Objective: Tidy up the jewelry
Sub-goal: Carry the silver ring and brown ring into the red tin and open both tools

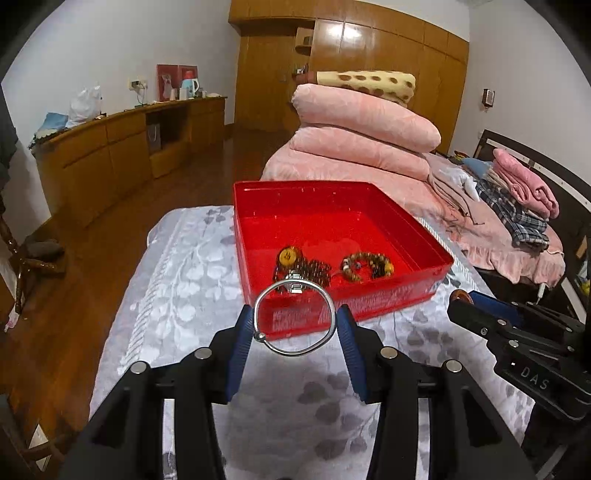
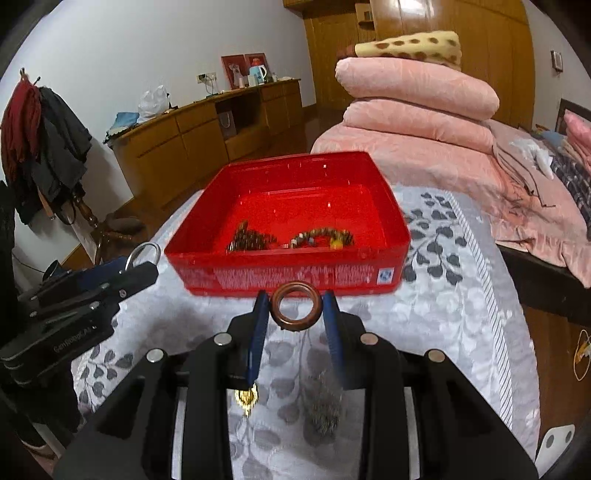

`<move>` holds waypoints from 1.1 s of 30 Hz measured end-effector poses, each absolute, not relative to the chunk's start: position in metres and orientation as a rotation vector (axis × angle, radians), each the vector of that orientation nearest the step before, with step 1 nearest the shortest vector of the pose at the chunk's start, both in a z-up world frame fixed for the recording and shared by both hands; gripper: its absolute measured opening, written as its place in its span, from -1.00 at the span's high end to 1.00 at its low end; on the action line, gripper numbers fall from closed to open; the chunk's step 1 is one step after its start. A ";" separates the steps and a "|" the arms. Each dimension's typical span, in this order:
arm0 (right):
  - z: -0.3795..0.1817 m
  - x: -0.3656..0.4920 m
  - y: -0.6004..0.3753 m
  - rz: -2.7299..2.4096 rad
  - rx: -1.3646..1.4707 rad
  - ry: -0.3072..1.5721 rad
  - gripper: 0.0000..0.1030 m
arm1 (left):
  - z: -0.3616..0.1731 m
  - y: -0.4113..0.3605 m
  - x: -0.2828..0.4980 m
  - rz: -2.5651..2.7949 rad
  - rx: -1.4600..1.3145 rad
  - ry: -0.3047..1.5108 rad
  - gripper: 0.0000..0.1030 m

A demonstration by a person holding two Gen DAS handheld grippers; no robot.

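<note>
Left wrist: tongs (image 1: 295, 323) clasping silver bangle (image 1: 294, 317), right tongs (image 2: 294, 306) clasping brown ring (image 2: 295, 306), leaf-print cloth (image 1: 184, 280).

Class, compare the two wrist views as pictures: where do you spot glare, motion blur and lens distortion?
Left wrist view: sharp; glare on the wardrobe doors; fisheye bends the red box rim and walls. Right wrist view: motion-blurred, smearing the beads in the red box and the brown ring; dark vignette corners in both.

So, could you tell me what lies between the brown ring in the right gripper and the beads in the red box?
Only the red box's near wall, as the right wrist view shows; the brown ring, gripped by the right gripper, hangs just outside it, the beads inside.
</note>
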State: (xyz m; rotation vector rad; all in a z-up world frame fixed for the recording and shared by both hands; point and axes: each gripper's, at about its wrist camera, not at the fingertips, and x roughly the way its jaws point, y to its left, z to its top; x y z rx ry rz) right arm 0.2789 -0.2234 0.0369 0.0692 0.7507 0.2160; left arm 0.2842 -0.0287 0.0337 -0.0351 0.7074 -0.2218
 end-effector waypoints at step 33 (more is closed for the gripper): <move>0.031 0.386 -0.230 0.185 0.128 0.815 0.44 | 0.020 -0.055 0.395 -0.171 -0.056 0.794 0.11</move>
